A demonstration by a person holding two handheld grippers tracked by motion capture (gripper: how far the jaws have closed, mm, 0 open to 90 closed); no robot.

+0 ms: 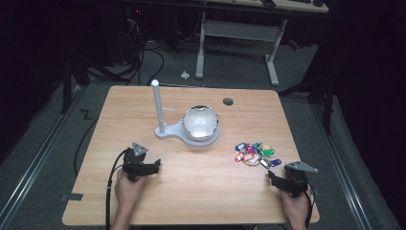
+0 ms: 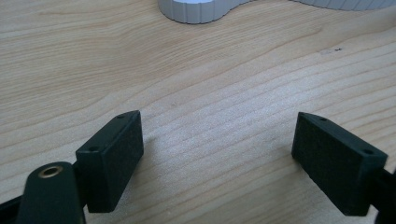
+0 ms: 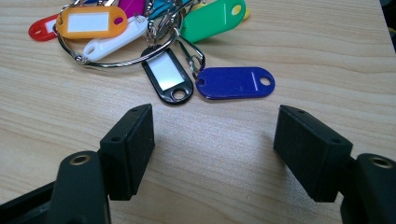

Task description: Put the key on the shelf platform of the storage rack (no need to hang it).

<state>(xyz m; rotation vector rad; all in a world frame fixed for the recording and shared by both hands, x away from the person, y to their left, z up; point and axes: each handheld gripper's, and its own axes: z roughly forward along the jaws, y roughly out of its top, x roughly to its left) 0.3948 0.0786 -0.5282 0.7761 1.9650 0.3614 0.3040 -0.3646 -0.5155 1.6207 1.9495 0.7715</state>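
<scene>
With the right hand-held gripper (image 3: 212, 149) wide open and empty just short of the key tags (image 3: 154, 42), it should ease forward and straddle the ring (image 3: 116, 63) beside the blue tag (image 3: 236, 83).

Both handheld grippers are matte black. The left gripper (image 1: 155, 166) carries a grey three-cornered plate on top and trails a black cable toward the lower left of the high view; the right gripper (image 1: 271, 176) has a like plate. Each jaw is a rectangular block with small screw holes, and brass-coloured inserts sit behind them. Forearms seem bare.
</scene>
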